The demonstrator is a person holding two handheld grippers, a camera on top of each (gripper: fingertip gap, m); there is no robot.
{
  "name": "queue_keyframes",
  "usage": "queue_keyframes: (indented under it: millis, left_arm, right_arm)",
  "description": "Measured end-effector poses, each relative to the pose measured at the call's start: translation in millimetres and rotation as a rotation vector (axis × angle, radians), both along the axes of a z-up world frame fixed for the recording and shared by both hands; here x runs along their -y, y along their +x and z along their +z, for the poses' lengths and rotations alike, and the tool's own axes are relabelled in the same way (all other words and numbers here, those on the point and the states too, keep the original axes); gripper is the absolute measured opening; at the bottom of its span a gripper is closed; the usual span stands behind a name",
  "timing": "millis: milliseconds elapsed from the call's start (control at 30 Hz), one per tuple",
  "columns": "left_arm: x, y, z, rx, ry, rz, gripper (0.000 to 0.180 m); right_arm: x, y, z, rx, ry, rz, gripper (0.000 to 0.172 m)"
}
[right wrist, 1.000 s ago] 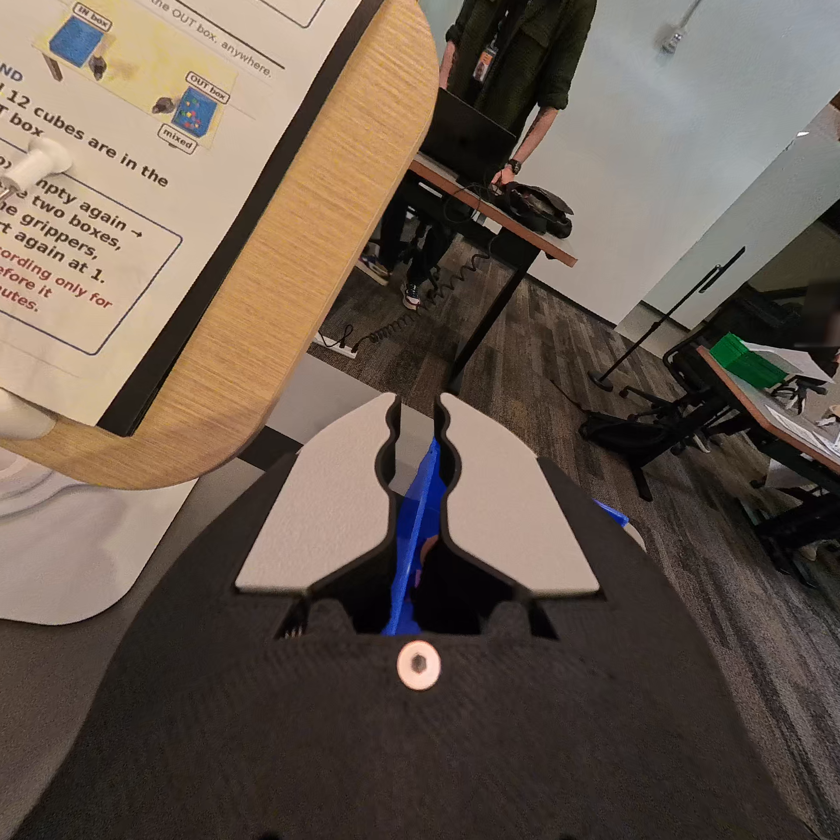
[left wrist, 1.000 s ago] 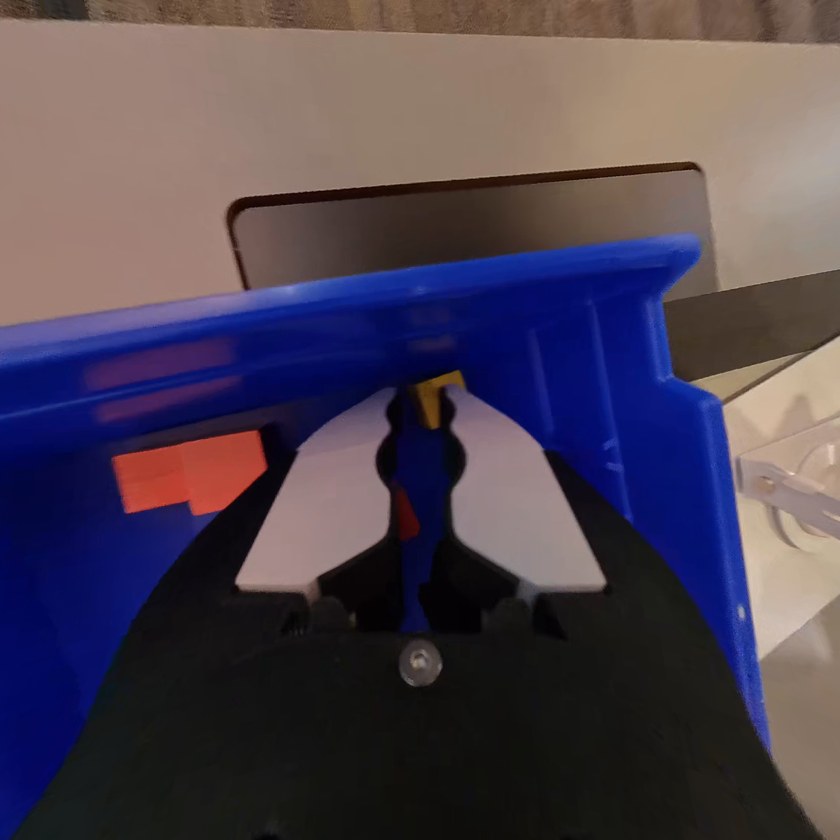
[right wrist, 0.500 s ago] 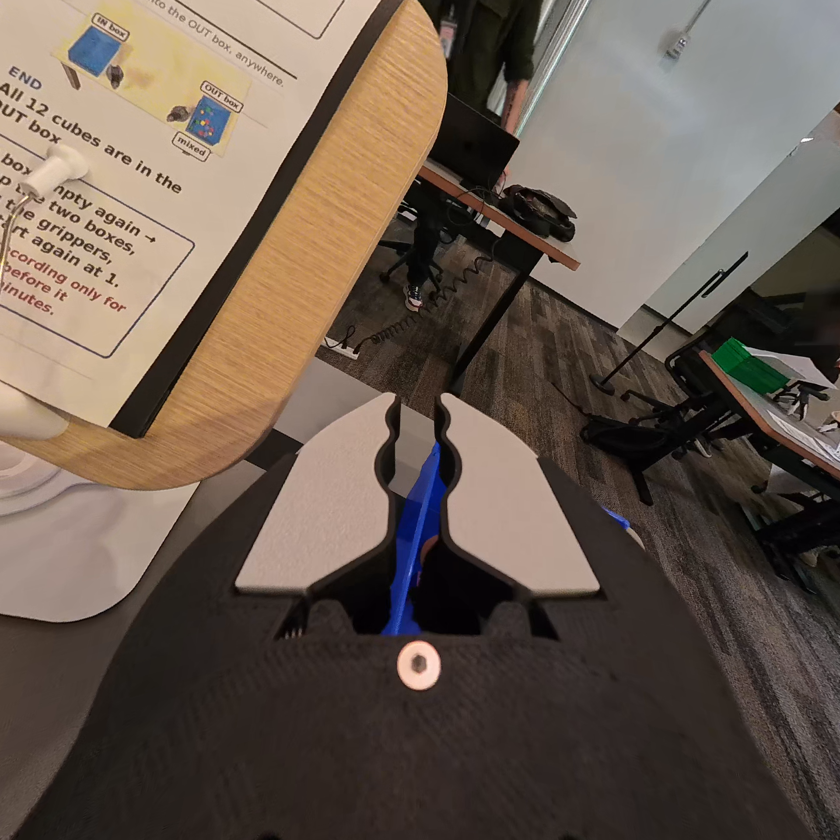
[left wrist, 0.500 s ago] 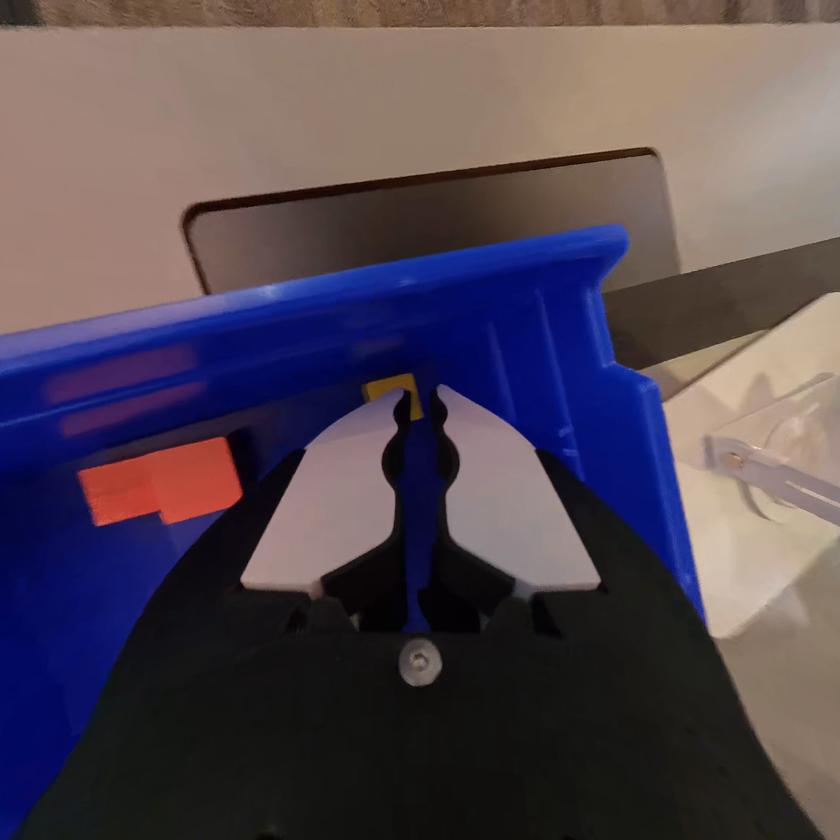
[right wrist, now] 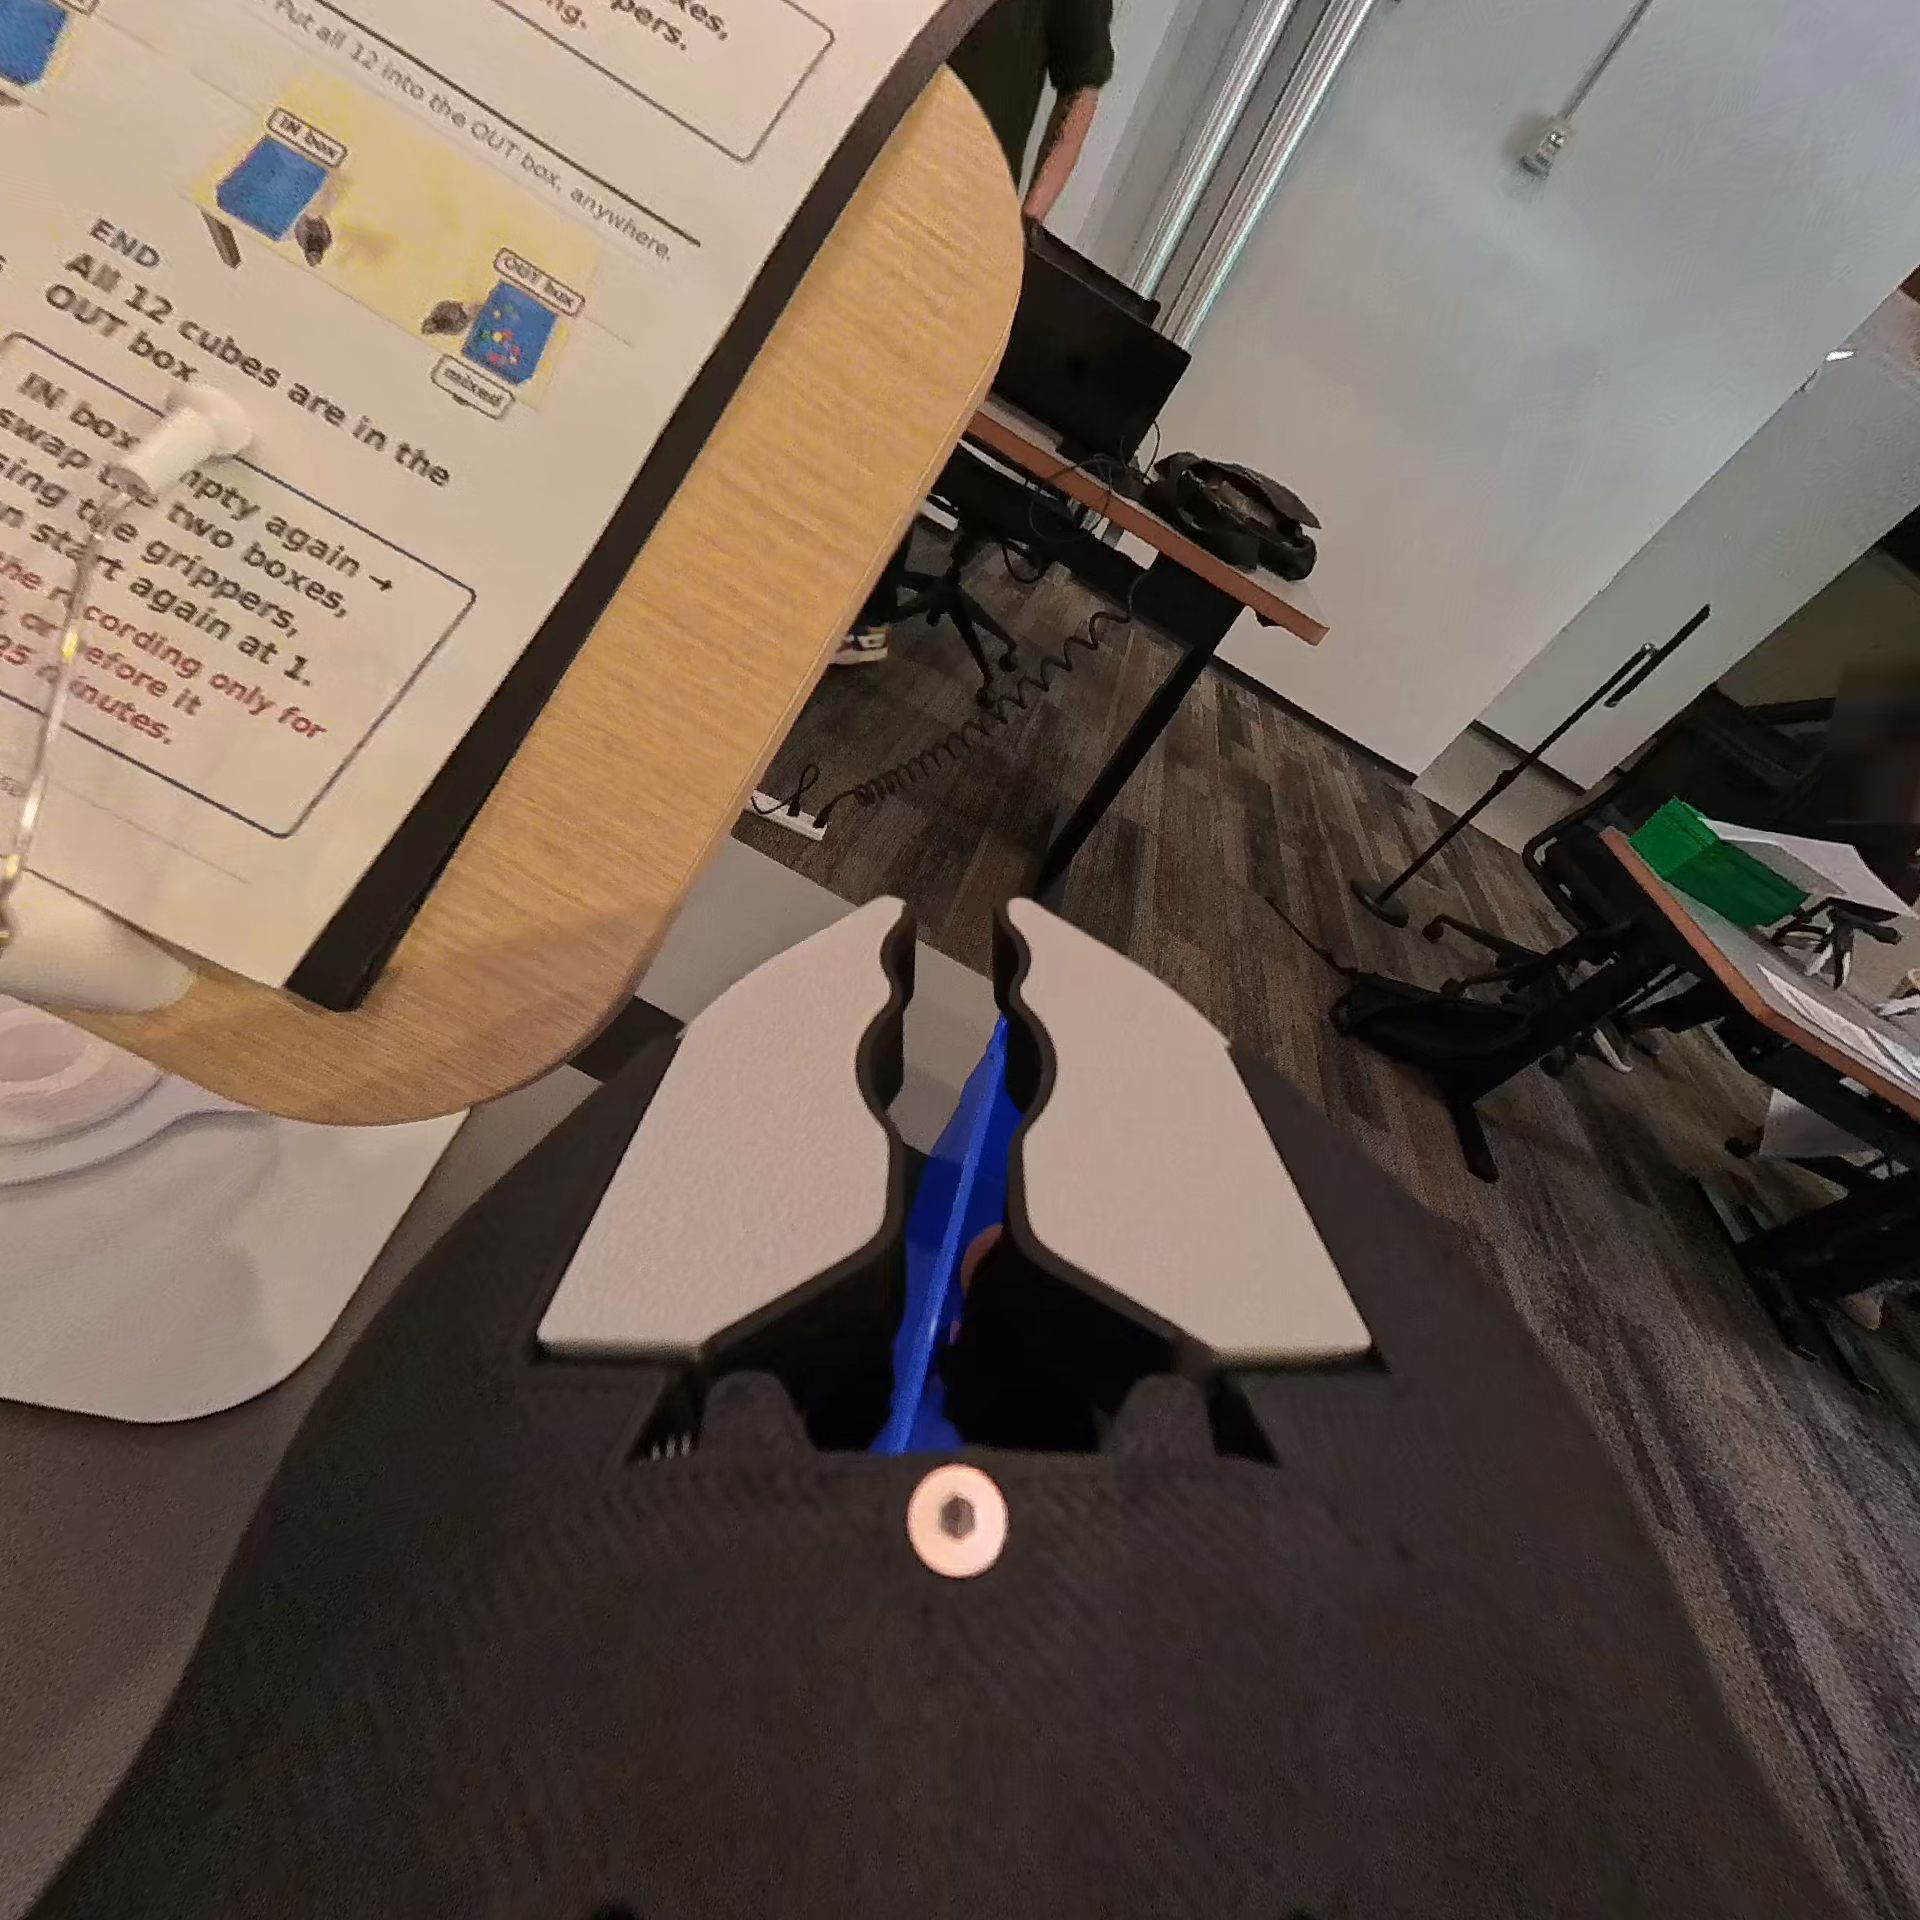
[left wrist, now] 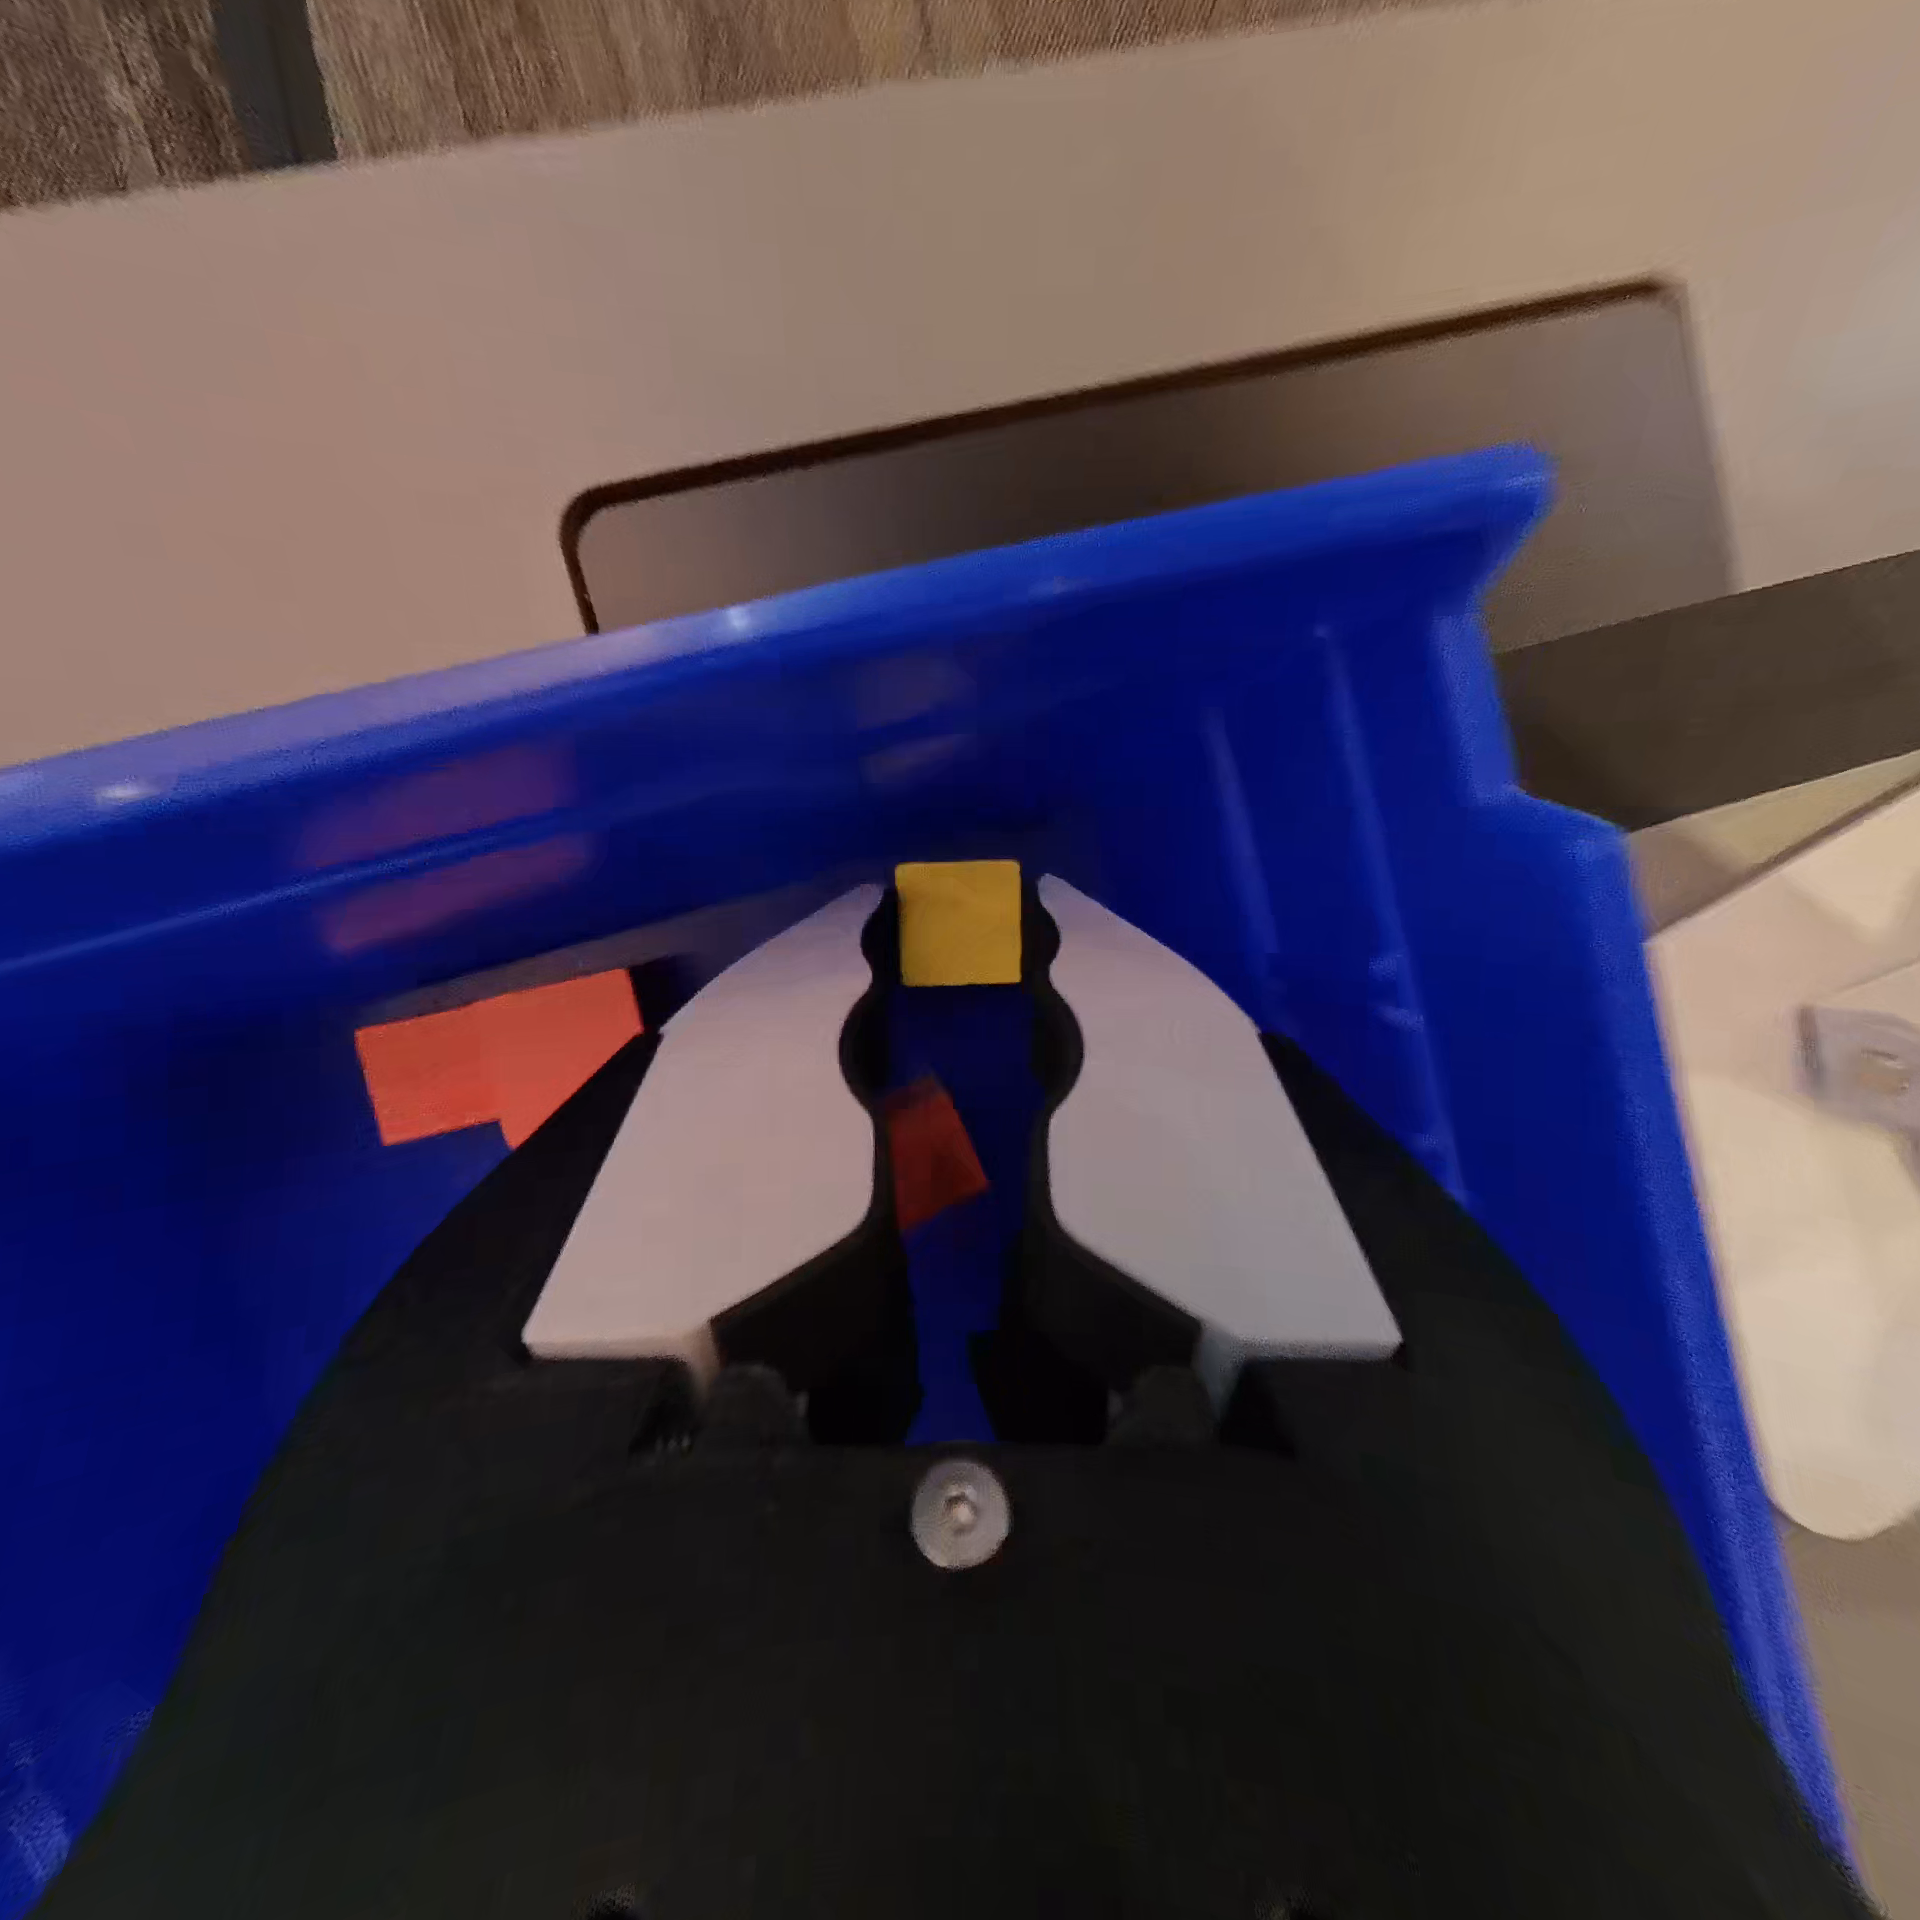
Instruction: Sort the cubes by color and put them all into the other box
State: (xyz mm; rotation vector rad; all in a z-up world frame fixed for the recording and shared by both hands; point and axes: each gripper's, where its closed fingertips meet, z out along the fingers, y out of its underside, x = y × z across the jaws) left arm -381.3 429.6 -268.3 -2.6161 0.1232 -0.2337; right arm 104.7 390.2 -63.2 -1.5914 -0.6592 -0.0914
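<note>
The left gripper (left wrist: 958, 914) reaches into the blue box (left wrist: 1299, 748), its jaws parted around a yellow cube (left wrist: 958, 923) that sits between the fingertips at 12 o'clock; dark slivers show on either side of the cube, so the pads look not to press on it and it counts as not gripped. Two orange-red cubes (left wrist: 488, 1065) lie side by side at 9 o'clock against the far wall, and a darker red cube (left wrist: 930, 1153) shows through the slot between the fingers. These cubes look small, rigid, matte and light; they should neither crush nor slip, and the flat opposite faces are where to take hold, squarely, lest one twist out. The right gripper (right wrist: 954, 935) has its jaws narrowly apart with a blue box wall (right wrist: 961, 1174) running between them; whether the pads clamp it I cannot tell. Only the left view shows the cubes; only the right shows the instruction sheet (right wrist: 312, 416) on a wooden board (right wrist: 748, 582) at 10 o'clock and the office floor beyond
</note>
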Motion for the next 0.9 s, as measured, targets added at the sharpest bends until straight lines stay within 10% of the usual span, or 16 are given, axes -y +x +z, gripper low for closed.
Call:
queue_keyframes:
  millis: [233,467,700,900]
  left_arm:
    - [41,20,137,0.247,0.385,-0.078,0.022]
    - [133,157,285,0.511,0.696,-0.504,0.022]
    - [204,303,295,0.811,0.637,-0.867,0.022]
    - [219,338,281,0.951,0.539,-0.957,0.022]
  right_arm:
    - [41,-37,36,0.028,0.146,0.233,0.019]
    - [119,-103,70,0.071,0.342,0.529,0.035]
    - [166,-144,74,0.193,0.559,0.602,0.049]
    - [177,-148,76,0.189,0.644,0.625,0.045]
